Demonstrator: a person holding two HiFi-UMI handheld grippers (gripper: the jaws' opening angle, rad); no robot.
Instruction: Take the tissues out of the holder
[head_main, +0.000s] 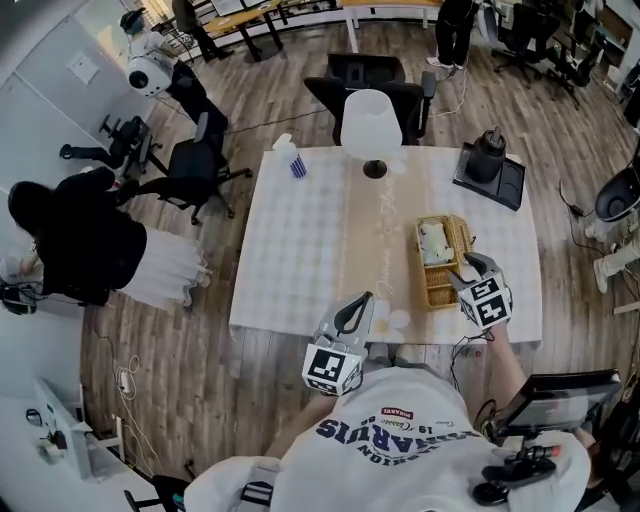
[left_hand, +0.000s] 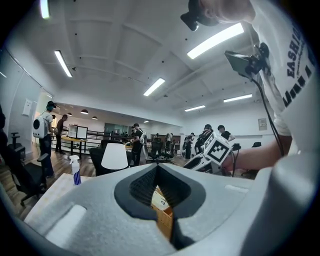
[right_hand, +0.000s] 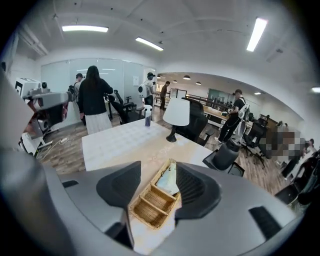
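A wicker holder (head_main: 441, 285) with several compartments lies on the white table (head_main: 300, 240) at the right. A pale tissue pack (head_main: 434, 241) rests in its far compartment. My right gripper (head_main: 468, 268) hovers over the holder's near right side, pointing down at it. In the right gripper view the jaws of the right gripper (right_hand: 159, 169) stand open, nothing is gripped, and the holder (right_hand: 150, 205) and tissue pack (right_hand: 168, 181) show in the gap. My left gripper (head_main: 357, 308) is at the table's front edge, apart from the holder. Its jaws (left_hand: 157, 172) look shut and empty.
A white lamp (head_main: 371, 125) stands at the table's far edge, a spray bottle (head_main: 297, 165) at the far left corner, a black kettle on a tray (head_main: 487, 158) at the far right. Office chairs (head_main: 370, 85) line the far side. A person in black (head_main: 70, 235) is at the left.
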